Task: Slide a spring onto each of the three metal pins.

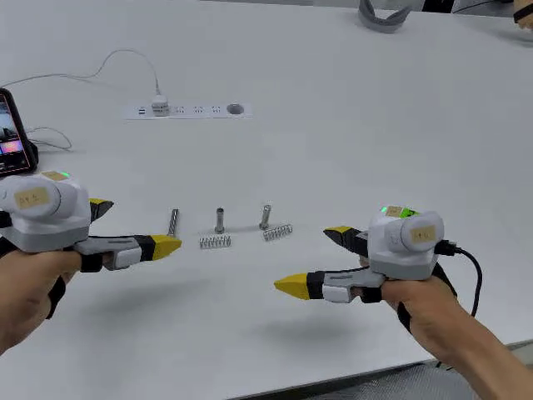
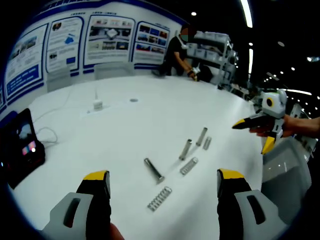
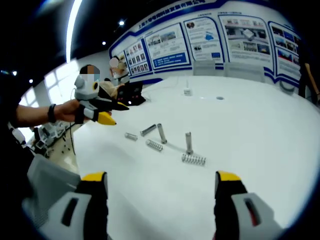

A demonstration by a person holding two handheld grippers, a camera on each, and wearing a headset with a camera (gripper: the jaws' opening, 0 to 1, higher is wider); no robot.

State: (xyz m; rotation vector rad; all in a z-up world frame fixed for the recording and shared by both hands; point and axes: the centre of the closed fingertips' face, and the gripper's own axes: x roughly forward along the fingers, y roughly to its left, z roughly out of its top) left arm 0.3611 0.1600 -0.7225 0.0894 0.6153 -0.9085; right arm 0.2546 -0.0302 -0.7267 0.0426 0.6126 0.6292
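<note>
Three pins (image 1: 220, 220) and loose springs (image 1: 215, 242) lie between the left gripper (image 1: 136, 224) and right gripper (image 1: 315, 258), both jaws wide, empty.

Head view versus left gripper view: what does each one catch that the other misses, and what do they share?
Head view adds: a grey band far across the table. Left gripper view adds: a third spring, the nearest one, plus wall posters and a person by shelves. Shared: the three pins, two springs, the open right gripper, the power strip and the phone.
</note>
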